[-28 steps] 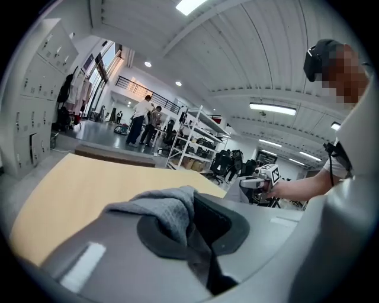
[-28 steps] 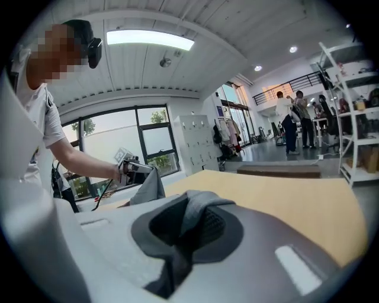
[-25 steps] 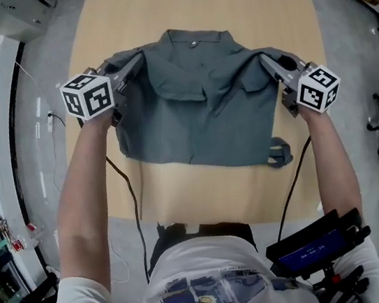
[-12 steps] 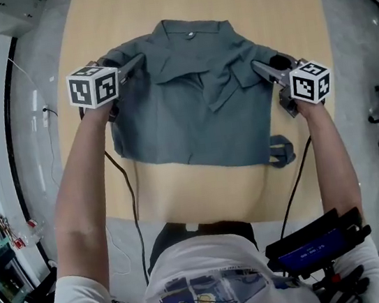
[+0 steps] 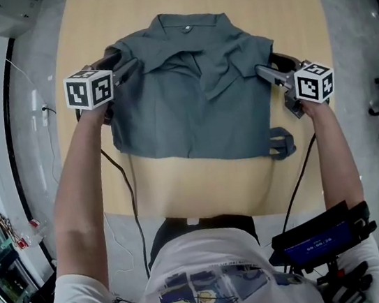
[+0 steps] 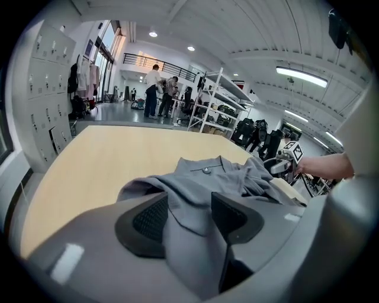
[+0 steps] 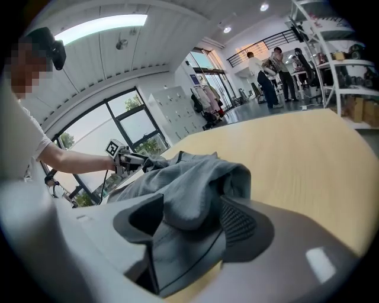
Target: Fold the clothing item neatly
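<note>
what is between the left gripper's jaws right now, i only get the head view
Observer: In the left gripper view, the grey button-up fabric shirt lies between the jaws of the left gripper. They stand apart and have just been opening.
Operator: and the right one
Observer: The right gripper is also open, its jaws having just been opening. A bunched fold of the shirt rests loosely between them.
Operator: anything past the far edge of the table
Observer: The left gripper view shows people standing near metal shelving, well beyond the light wooden table.
</note>
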Tool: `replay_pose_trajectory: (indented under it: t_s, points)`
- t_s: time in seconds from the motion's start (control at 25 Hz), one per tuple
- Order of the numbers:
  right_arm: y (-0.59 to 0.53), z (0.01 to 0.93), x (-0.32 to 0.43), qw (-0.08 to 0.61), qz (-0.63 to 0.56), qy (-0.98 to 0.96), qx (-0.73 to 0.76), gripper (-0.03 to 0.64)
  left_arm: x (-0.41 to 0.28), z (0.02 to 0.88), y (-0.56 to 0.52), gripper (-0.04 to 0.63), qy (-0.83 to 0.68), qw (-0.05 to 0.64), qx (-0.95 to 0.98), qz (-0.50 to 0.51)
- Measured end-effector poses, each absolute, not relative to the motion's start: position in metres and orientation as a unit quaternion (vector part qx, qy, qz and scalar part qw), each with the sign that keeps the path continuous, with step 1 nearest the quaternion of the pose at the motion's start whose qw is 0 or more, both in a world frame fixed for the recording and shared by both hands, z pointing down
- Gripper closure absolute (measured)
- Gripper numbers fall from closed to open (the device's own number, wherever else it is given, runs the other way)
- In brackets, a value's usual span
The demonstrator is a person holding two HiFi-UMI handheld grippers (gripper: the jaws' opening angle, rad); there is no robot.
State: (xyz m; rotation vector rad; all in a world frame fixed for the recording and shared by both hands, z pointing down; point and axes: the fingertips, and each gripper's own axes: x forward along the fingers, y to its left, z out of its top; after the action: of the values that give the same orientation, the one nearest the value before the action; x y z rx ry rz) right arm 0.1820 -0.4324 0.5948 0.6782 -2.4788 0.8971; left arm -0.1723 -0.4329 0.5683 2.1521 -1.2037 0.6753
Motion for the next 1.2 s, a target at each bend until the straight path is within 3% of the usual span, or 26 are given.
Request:
replay_pose_trajectory:
  t_s: [0.64, 1.2]
  points:
    - [-0.421, 0.608, 0.198, 0.254, 0.294, -0.885, 0.256, 0.33, -0.15, 0.569, -0.417, 0.356, -0.44, 0.263, 0.814, 0.272]
    - [-0.322, 0.568, 0.17, 0.269, 0.239, -0.884, 0.298, 0.33, -0.168, 0.526, -0.317, 0.357, -0.429, 0.244, 0.836, 0.241]
